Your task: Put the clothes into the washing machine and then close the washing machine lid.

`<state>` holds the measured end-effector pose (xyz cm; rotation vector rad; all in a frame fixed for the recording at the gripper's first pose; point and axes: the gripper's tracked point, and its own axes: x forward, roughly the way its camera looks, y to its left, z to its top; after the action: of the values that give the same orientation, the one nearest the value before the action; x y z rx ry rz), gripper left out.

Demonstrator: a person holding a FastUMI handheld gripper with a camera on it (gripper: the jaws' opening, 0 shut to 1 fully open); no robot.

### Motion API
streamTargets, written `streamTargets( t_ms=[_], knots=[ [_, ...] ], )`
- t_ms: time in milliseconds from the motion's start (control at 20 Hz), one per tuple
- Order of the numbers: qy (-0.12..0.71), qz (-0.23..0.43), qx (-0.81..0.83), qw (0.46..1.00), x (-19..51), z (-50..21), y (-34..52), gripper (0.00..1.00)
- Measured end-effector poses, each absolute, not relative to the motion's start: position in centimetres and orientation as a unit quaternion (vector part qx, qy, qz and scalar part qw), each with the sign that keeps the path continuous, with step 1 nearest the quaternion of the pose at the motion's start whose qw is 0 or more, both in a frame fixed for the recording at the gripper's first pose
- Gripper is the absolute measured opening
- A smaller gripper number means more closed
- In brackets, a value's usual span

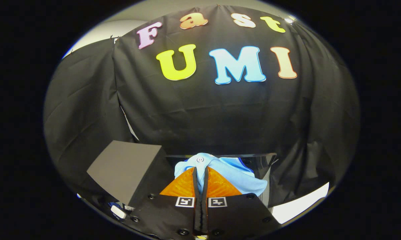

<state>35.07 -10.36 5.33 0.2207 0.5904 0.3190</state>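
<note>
Tool (200,176) fingers are pressed together on a light blue shirt (227,175), held low in the frame's centre. The carrying step is judged underway; lowering into the washer is needed next.

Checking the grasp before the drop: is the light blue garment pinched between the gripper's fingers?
Yes, the gripper has its two fingers pressed together on a fold of the light blue garment, which hangs around them.
</note>
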Motion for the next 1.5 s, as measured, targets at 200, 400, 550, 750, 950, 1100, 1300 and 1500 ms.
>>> streamTargets(
  t_ms=[200, 400, 550, 750, 950, 1100, 1300, 1500],
  knots=[
    [0.321, 0.15, 0.101, 0.93, 35.4, -0.6, -10.5, 0.01],
    [0.354, 0.147, 0.101, 0.918, 35.2, -6.3, -9.8, 0.01],
    [0.372, 0.148, 0.085, 0.912, 34.9, -10.0, -9.2, 0.01],
    [0.391, 0.141, 0.088, 0.905, 35.2, -14.9, -8.2, 0.01],
    [0.428, 0.133, 0.076, 0.891, 34.9, -19.5, -7.3, 0.01],
    [0.458, 0.126, 0.067, 0.878, 34.7, -23.0, -6.8, 0.01],
    [0.498, 0.108, 0.076, 0.857, 33.5, -27.4, -6.5, 0.01],
    [0.523, 0.095, 0.066, 0.845, 32.4, -30.2, -6.7, 0.01]
  ],
)
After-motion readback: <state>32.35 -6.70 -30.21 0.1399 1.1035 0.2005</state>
